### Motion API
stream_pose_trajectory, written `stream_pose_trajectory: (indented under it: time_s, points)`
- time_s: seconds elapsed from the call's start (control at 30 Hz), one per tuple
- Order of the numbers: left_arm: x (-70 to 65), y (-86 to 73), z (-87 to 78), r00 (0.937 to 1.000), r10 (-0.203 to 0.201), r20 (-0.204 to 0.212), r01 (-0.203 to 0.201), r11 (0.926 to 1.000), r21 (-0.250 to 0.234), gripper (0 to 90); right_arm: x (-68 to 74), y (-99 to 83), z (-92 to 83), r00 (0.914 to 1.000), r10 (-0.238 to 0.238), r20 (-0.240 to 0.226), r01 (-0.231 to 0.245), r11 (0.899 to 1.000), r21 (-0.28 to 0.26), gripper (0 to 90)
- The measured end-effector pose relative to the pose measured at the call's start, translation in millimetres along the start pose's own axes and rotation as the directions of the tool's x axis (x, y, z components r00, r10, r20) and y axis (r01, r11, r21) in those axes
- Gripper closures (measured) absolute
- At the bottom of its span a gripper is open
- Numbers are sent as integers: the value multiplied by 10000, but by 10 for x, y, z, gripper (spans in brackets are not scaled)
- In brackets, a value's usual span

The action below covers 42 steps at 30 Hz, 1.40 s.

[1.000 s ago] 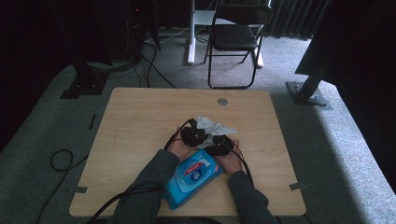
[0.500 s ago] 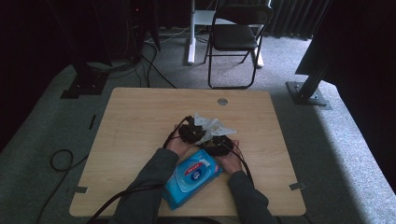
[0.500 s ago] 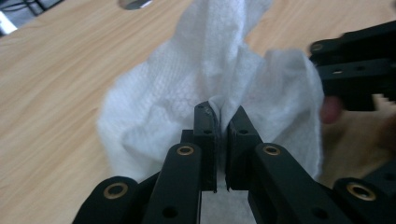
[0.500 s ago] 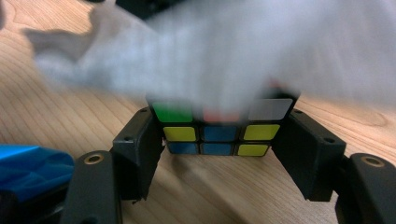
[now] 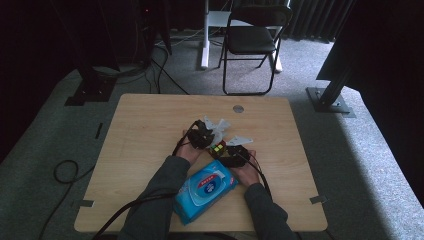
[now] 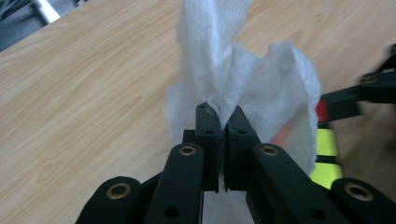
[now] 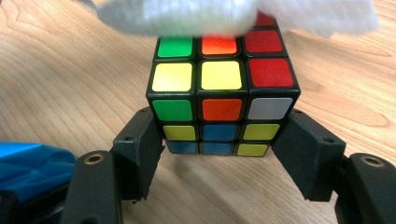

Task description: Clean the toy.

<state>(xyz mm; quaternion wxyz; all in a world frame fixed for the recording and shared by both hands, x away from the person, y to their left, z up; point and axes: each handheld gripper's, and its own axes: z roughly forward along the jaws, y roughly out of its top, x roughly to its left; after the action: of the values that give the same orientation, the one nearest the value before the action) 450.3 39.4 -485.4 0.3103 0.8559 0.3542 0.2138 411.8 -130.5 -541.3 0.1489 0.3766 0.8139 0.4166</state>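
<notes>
A scrambled Rubik's cube (image 7: 222, 93) stands on the wooden table (image 5: 150, 125), and in the high view it (image 5: 217, 148) sits between the two hands. My right gripper (image 7: 219, 149) is shut on it, with a pad pressed against each side of its lower layers. My left gripper (image 6: 222, 121) is shut on a white wipe (image 6: 243, 70), pinched at the jaw tips. The wipe (image 7: 210, 14) drapes over the cube's top and hides its far edge. In the high view the left gripper (image 5: 200, 135) holds the wipe (image 5: 218, 126) just beyond the cube, and the right gripper (image 5: 234, 155) is just behind it.
A blue pack of wipes (image 5: 205, 189) lies near the table's front edge between the person's forearms, and its corner (image 7: 28, 163) lies close beside my right gripper. A black folding chair (image 5: 252, 40) and stand bases stand on the carpet beyond the table.
</notes>
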Motion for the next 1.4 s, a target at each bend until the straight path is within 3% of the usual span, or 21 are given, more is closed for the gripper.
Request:
stream_pose_trajectory:
  time_s: [0.1,0.33,0.57,0.63,0.8,0.87,0.97,1.1,1.23,1.4]
  points:
    - [18,-24,37,9997,-251,-30,251,9997,10,867,0,-2,-2,10000,4,-34,-4,10000,6,339]
    - [-17,9,19,9997,-222,32,223,9996,-196,869,-5,-5,-2,10000,-19,-71,20,10000,17,340]
    - [-94,48,-15,9997,142,194,-135,9993,-337,869,-4,-4,-1,10000,-24,-64,24,10000,14,339]
    - [-160,59,-23,9986,456,282,-445,9983,-383,868,-3,-4,-1,10000,-8,-71,8,10000,8,339]
    - [-347,94,-23,9906,1004,929,-960,9941,-504,868,-4,-5,-1,10000,-10,-69,11,10000,31,339]
    - [-420,113,-33,9825,1229,1398,-1166,9918,-524,867,-3,-5,-1,10000,9,-63,-8,10000,28,339]
    - [-468,124,-46,9741,1465,1724,-1396,9889,-515,868,-1,-5,-3,10000,37,-69,-37,10000,42,339]
    - [-426,127,-93,9773,1289,1684,-1179,9903,-742,868,-1,-5,-4,10000,57,-78,-57,10000,49,339]
    - [-310,140,-184,9868,1032,1246,-915,9912,-960,868,-7,-5,-5,10000,49,-73,-49,10000,26,337]
    - [-125,103,-268,9965,434,717,-355,9936,-1075,868,-12,-3,-10,10000,-9,92,9,10000,-8,336]
